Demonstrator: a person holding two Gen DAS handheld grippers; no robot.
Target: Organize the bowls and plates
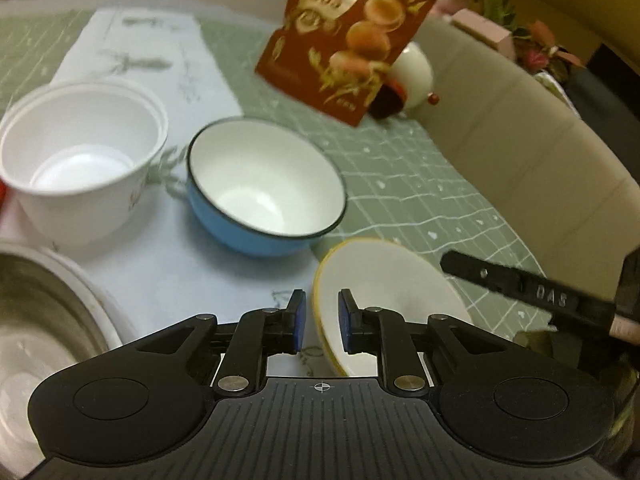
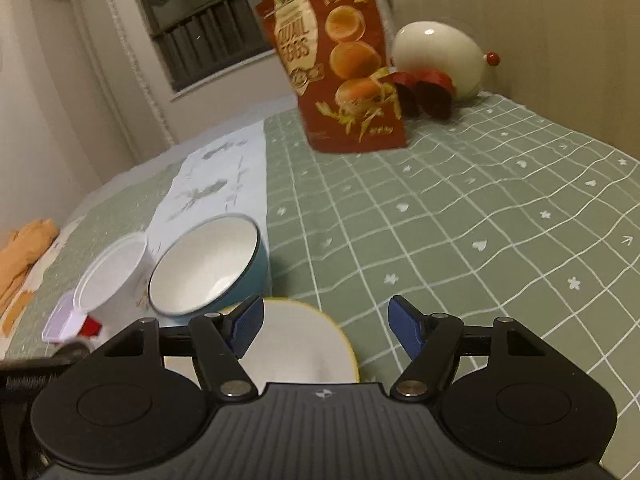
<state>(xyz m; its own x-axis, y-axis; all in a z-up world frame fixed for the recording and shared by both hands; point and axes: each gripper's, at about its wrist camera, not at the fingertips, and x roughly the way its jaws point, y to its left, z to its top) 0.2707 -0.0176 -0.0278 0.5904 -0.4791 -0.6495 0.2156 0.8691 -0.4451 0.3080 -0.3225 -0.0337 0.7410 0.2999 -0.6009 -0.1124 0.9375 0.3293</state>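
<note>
Landmark: blue enamel bowl [image 1: 256, 196], white inside, dark rim, upright on the pale runner over the green checked tablecloth [image 1: 420, 200] of the table. Far left of it, in the left wrist view, a steel pot [image 1: 44, 312] at frame edge. Just left of the blue bowl, a white plastic tub [image 1: 80, 160], upright, nearly touching it. In the right wrist view a small clear lidded box [image 2: 64, 320] lies left of the tub. Near-right of the blue bowl, a yellow-rimmed white bowl [image 1: 384, 300], tilted on edge. Left gripper [image 1: 322, 326] pinches this bowl's rim, blue pads on either side of the wall. Behind the blue bowl, to its right, a red quail eggs bag [image 1: 348, 40] stands, with a cream egg-shaped figure [image 1: 414, 72] beside it. Right gripper [image 2: 322, 330] spread, nothing between its pads, hanging over the yellow-rimmed bowl's right side.
</note>
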